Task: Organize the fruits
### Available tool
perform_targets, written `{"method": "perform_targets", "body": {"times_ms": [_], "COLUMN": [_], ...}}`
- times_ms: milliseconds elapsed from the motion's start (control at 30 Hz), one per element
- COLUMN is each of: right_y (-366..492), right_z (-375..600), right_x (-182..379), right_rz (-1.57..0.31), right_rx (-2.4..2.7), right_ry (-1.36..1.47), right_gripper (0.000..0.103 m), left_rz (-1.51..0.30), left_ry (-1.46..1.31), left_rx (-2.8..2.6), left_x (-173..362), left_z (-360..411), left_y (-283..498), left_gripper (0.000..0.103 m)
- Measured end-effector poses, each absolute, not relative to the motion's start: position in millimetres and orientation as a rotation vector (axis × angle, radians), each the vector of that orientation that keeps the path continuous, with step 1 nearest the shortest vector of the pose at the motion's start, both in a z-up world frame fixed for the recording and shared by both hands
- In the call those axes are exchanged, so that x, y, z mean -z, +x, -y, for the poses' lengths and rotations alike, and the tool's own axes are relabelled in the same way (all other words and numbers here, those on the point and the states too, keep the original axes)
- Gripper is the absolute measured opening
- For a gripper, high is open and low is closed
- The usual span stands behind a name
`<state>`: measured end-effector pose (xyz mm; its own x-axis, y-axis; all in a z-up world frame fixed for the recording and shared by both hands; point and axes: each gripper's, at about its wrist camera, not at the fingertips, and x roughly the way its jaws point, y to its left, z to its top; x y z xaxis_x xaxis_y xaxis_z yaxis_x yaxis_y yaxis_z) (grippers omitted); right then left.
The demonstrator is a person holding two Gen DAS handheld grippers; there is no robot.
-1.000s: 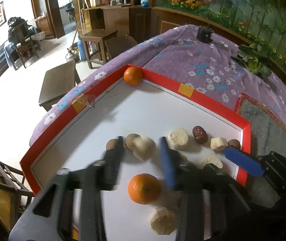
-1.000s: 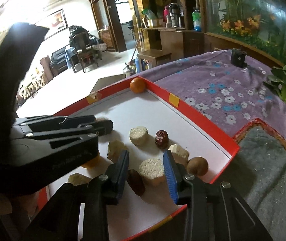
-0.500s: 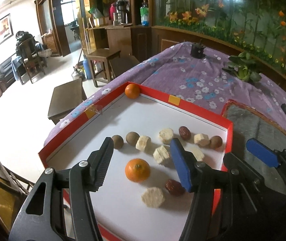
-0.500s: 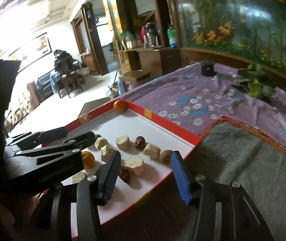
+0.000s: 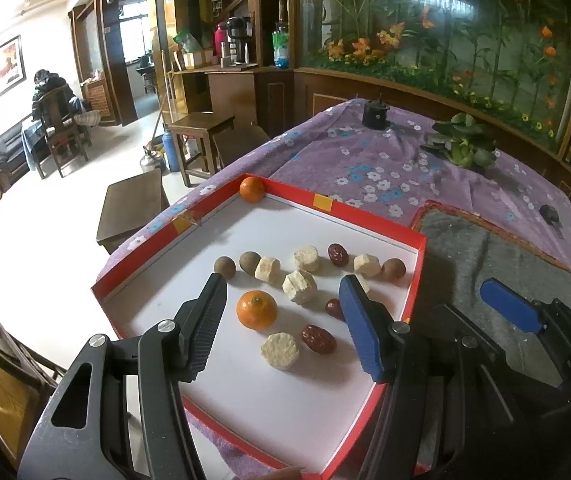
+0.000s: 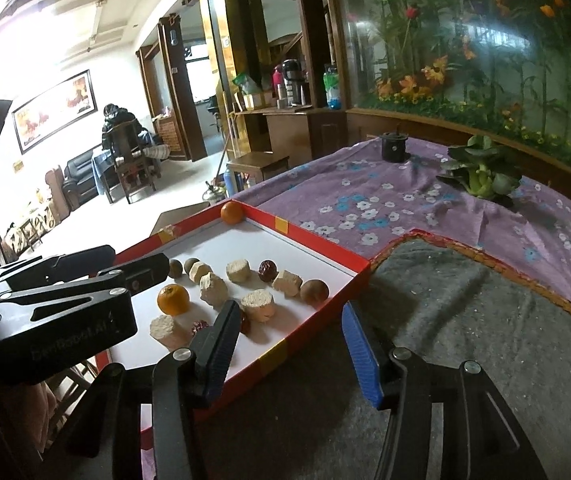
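My desk (image 5: 365, 160) wears a purple flowered cloth, with a grey mat (image 6: 465, 320) beside the red-rimmed tray (image 5: 365, 222), and a tiled room with wooden furniture lies beyond. The fruits sit loose in the tray: an orange (image 5: 257, 309) mid-tray, another orange (image 5: 252, 189) in the far corner. My left claw (image 5: 281, 320) gapes wide and empty above them; my right claw (image 6: 289, 344) is opening, empty, hiding one dark fruit (image 6: 244, 323) I cannot identify.

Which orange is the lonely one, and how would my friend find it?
Look at the red-edged tray on the purple flowered cloth. Follow it to the far corner: the lonely orange sits tucked there. The other orange lies among the pale chunks and dark dates.
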<state>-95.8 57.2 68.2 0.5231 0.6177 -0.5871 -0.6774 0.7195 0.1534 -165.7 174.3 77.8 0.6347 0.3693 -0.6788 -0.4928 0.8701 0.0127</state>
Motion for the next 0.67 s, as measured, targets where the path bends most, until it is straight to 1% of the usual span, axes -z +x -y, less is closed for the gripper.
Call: {"method": "perform_targets", "body": {"times_ms": [500, 667], "right_y": [-102.2, -99.1], "right_z": [-53.5, -49.0], "right_x": [-66.5, -66.0], "right_rz": [-0.668, -0.677], "right_rx": [-0.780, -0.776], "right_ry": [-0.086, -0.075], "right_gripper": [0.053, 0.053], "left_rz": [-0.701, -0.728], "left_ry": [-0.156, -0.147], "left_rx": [-0.510, -0.507], "left_x": [-78.8, -77.3], "left_z": [-166.9, -164.1], "left_y": [-168.3, -163.1], "left_gripper": [0.059, 0.059]}}
